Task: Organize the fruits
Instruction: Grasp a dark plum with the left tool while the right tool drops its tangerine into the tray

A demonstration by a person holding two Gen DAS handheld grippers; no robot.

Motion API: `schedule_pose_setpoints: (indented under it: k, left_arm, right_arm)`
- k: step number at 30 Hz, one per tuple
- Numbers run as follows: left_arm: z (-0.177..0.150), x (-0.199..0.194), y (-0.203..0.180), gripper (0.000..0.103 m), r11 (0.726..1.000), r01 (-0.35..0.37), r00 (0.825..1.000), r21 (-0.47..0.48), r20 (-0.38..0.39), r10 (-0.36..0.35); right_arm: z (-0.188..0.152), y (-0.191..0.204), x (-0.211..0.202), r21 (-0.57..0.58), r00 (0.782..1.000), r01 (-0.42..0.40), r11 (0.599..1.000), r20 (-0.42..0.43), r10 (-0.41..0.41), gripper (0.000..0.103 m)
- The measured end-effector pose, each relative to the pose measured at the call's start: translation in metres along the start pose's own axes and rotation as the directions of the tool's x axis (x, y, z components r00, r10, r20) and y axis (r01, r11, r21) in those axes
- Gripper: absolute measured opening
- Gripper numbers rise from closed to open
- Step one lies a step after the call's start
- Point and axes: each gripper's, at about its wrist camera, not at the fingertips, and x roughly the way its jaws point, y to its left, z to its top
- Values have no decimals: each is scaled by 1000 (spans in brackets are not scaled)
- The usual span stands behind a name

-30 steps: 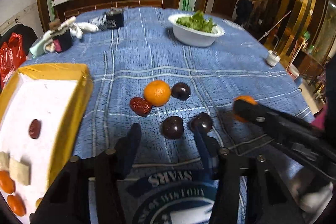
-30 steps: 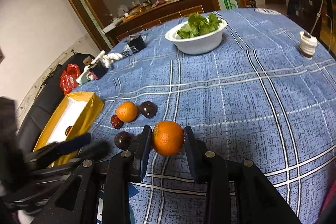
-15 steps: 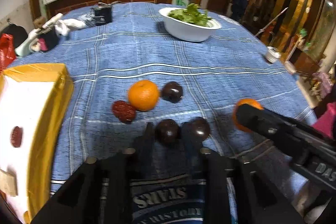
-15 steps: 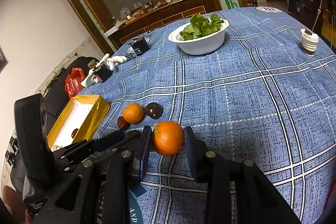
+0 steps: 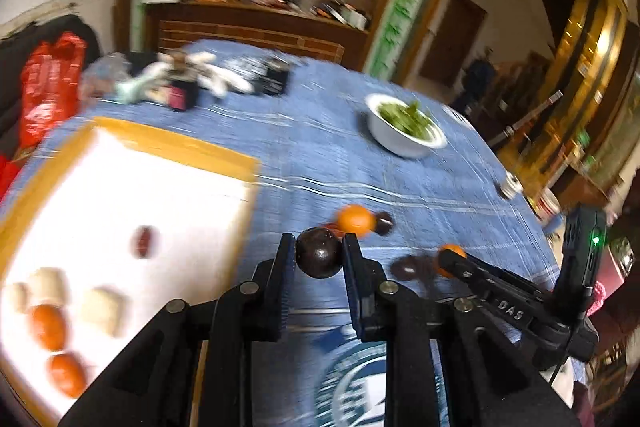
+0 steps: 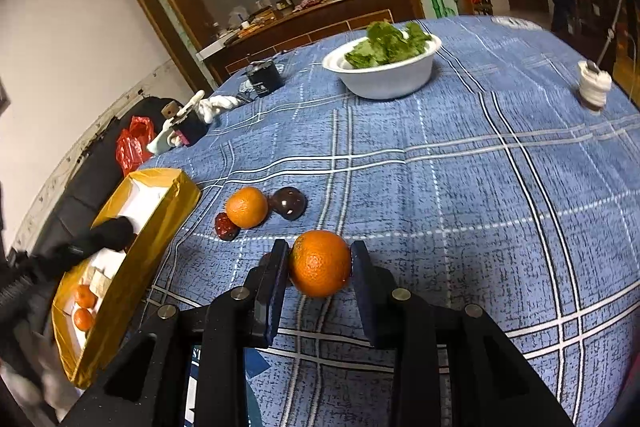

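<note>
Left wrist view shows the left gripper [image 5: 319,253], jaws pinched on a dark plum [image 5: 319,253], lifted beside the yellow box [image 5: 168,143] near the table's left edge, presumably for dropping in, while the right gripper [image 6: 320,263] clamps an orange [image 6: 320,263] above the table [image 6: 460,187].

The left hand-held gripper [image 5: 319,259] has clamped a dark plum [image 5: 319,258] — lifted toward the yellow box [image 5: 168,143].

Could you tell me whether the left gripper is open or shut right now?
Shut on the dark round fruit: the left gripper presses a finger against each side of it, beside the yellow box.
</note>
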Motion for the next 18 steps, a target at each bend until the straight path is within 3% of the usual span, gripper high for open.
schedule_pose_setpoints:
  k: [5, 9, 13, 16, 18]
  left_arm:
    - [2, -43, 60, 23, 990, -118, 990, -72, 75, 123]
    - [-2, -53, 123, 23, 958, -209, 971, -195, 74, 227]
    - [-11, -51, 165, 23, 930, -245, 963, -273, 42, 266]
    - [-17, -50, 185, 24, 917, -247, 964, -312, 18, 265]
    - [-20, -52, 197, 32, 909, -230, 968, -347, 12, 250]
  right_arm:
    - [0, 53, -5, -35, 989, -146, 989, -42, 145, 35]
    - [1, 126, 11, -134, 965, -248, 959, -115, 234, 36]
    - [-1, 191, 40, -221, 951, -284, 933, -191, 245, 36]
    - [-8, 225, 70, -270, 949, -268, 925, -238, 206, 37]
    - [-12, 238, 87, -290, 947, -259, 922, -265, 182, 39]
